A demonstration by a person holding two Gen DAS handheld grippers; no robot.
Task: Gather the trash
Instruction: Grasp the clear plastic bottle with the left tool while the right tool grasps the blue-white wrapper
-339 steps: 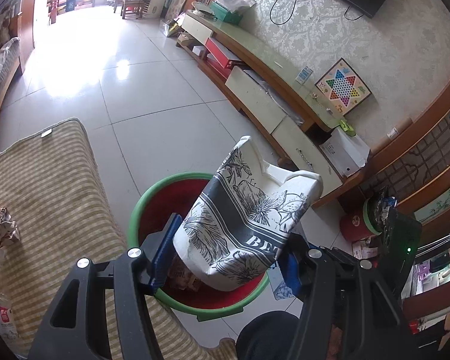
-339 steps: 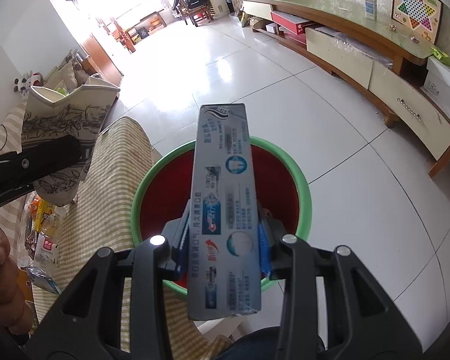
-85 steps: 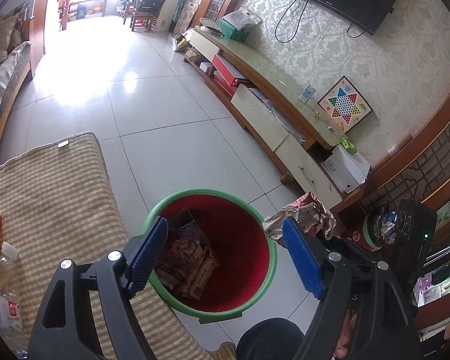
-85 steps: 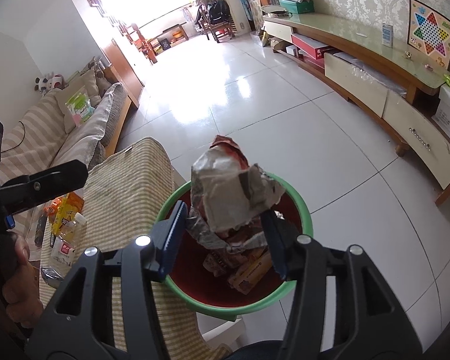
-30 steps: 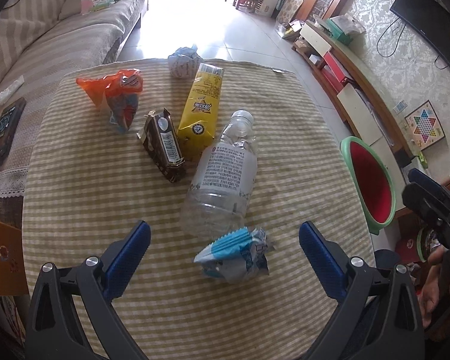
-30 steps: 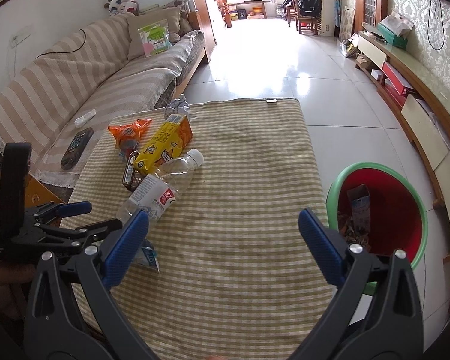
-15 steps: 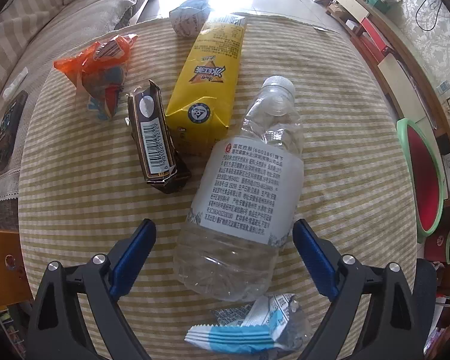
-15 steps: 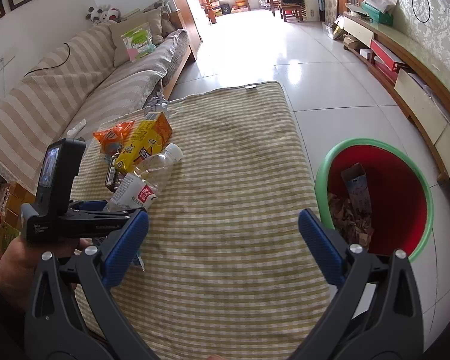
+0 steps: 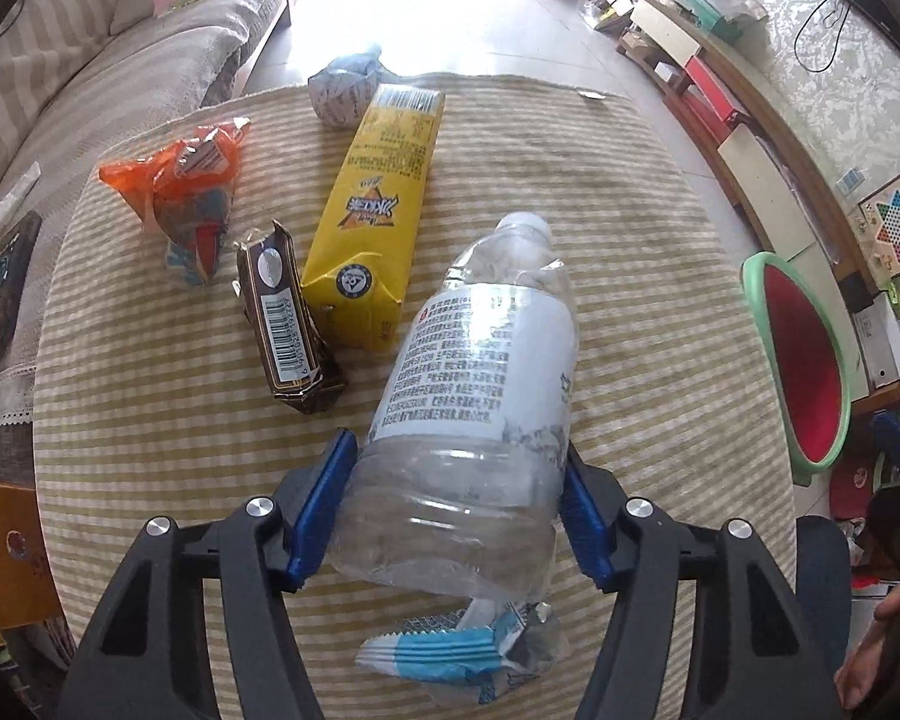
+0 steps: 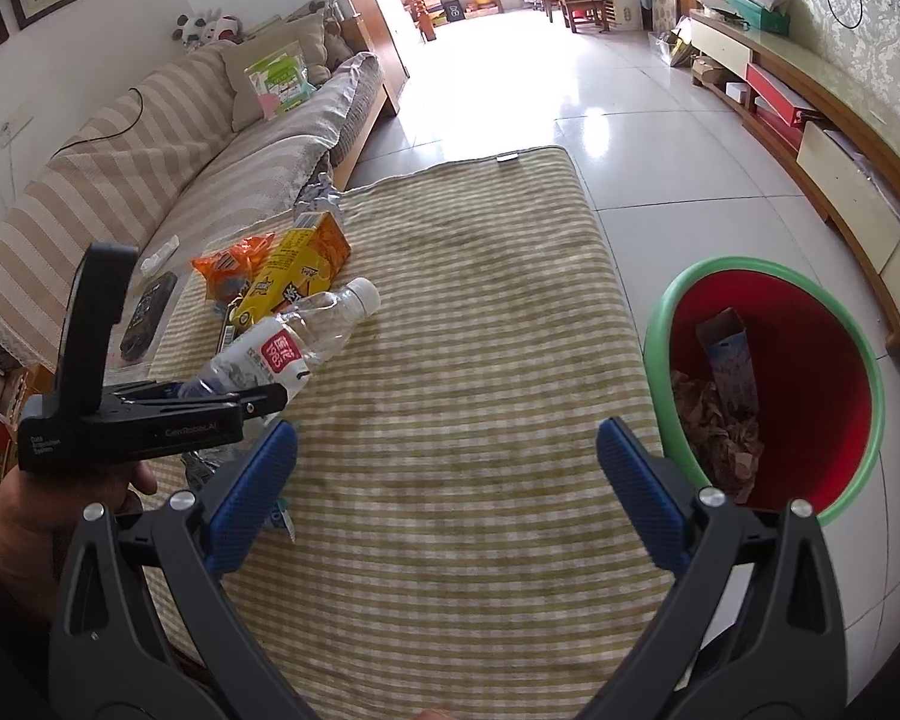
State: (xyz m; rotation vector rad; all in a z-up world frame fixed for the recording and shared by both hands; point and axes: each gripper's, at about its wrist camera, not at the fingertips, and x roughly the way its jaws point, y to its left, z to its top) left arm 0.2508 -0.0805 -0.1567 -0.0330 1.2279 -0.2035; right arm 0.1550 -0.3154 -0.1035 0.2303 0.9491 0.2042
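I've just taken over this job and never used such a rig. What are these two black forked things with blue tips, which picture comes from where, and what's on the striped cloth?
No robot arm here: a person holds a hand-operated claw in each hand, with a wide-angle camera on each looking along its fingers.

The left wrist picture shows the left claw closing on the base of a clear plastic bottle, blue pads against its sides. Around it on the striped cloth lie a yellow carton, a brown wrapper, an orange bag, a crumpled ball and a blue-white wrapper.

The right wrist picture shows the right claw, open and empty, above the cloth. Beside it stands the red bin, already holding some trash.
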